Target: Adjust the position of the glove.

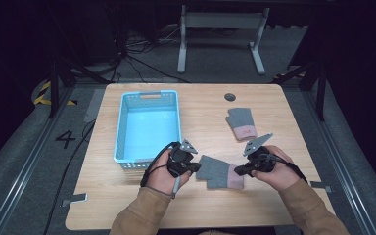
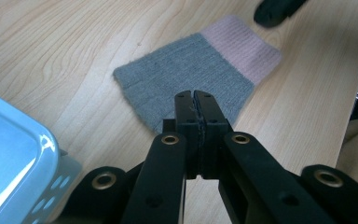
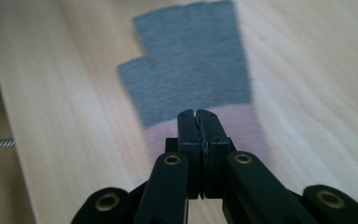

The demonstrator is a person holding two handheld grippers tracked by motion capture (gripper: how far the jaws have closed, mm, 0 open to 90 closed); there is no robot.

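A grey knitted glove (image 1: 219,172) with a pink cuff lies flat on the wooden table (image 1: 274,103), between my two grippers. My left gripper (image 1: 195,168) sits at its grey finger end. In the left gripper view, the left gripper (image 2: 196,95) has its jaws pressed together just over the grey knit of the glove (image 2: 186,70), with no fabric seen between them. My right gripper (image 1: 238,171) is at the cuff end. In the right gripper view, the right gripper (image 3: 198,114) is shut too, tips over the glove's pink cuff (image 3: 242,126). A second matching glove (image 1: 241,123) lies farther back on the right.
A light blue perforated basket (image 1: 149,95) stands empty on the left half of the table, its corner close to my left gripper (image 2: 14,154). A round cable hole (image 1: 230,96) sits near the far edge. Beyond the table stands a white desk frame (image 1: 220,29).
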